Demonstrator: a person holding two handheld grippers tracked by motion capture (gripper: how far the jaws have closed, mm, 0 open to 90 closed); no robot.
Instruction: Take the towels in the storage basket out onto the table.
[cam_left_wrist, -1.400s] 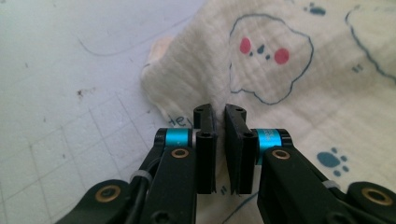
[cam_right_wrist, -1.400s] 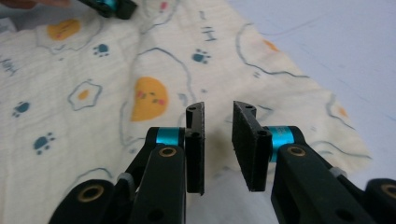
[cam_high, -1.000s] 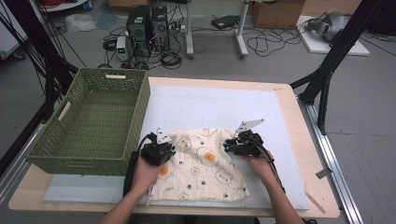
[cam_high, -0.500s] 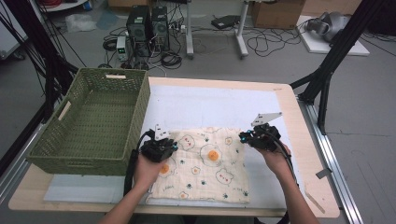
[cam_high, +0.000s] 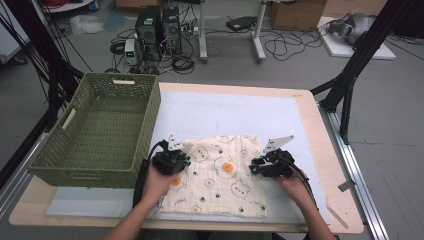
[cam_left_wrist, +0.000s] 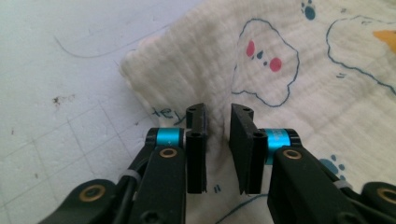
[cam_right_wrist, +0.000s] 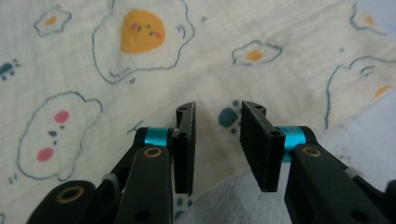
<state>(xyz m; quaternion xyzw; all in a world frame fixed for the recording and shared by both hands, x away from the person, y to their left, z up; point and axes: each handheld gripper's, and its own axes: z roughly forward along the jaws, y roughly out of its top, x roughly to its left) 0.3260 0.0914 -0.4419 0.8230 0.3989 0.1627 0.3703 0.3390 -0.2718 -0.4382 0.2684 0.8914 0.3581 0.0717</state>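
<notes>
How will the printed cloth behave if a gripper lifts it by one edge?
The cloth lies flat with soft wrinkles, so it would likely hang limp and fold. Its weave looks thin and crinkled, so it is probably light. The textured surface should grip well between the jaws.

cloth (cam_high: 220, 182): it was cream, with fried eggs that had orange yolks, white clouds with pink cheeks drawn in blue lines, and small blue paw prints.
basket (cam_high: 102, 131): it was green and woven, with a pale tag on its far rim.
mat (cam_high: 225, 112): it was white-blue, with thin grid lines and a few dark specks.
table (cam_high: 327, 165): it was light wood.
my left gripper (cam_left_wrist: 218, 122): it was black, with bright blue rings and gold screws.
my right gripper (cam_right_wrist: 218, 123): it was black too, with the same blue rings and gold screws.
</notes>
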